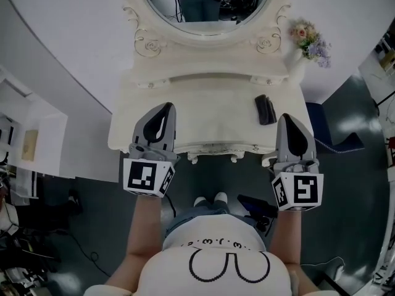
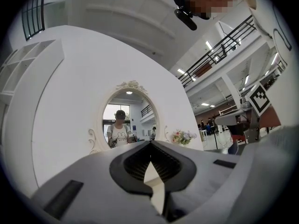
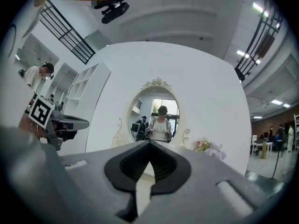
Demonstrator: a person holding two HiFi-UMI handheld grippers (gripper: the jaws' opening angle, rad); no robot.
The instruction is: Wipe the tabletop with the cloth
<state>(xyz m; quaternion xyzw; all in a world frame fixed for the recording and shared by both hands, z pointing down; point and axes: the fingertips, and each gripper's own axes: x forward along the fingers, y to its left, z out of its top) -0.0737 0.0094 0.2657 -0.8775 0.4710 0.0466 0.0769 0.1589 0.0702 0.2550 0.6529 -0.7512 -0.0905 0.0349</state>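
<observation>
Here, the left gripper (image 1: pixel 165 108) and right gripper (image 1: pixel 286 118) hover at the front edge of the dressing table (image 1: pixel 203 97), both clenched empty; a dark object (image 1: pixel 266 110) lies near the right.

Cream vanity surface (image 1: pixel 210 103) has one small dark thing (image 1: pixel 266 110) lying near its right end, flower vase (image 1: pixel 299 66) at the back-right corner.

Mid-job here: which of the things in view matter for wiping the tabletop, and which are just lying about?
For the job: tabletop; dark item lying on it, possibly the cloth, though I cannot tell; left gripper and right gripper, both with jaws shut and empty.
Just there: mirror; flowers to the mirror's right.
</observation>
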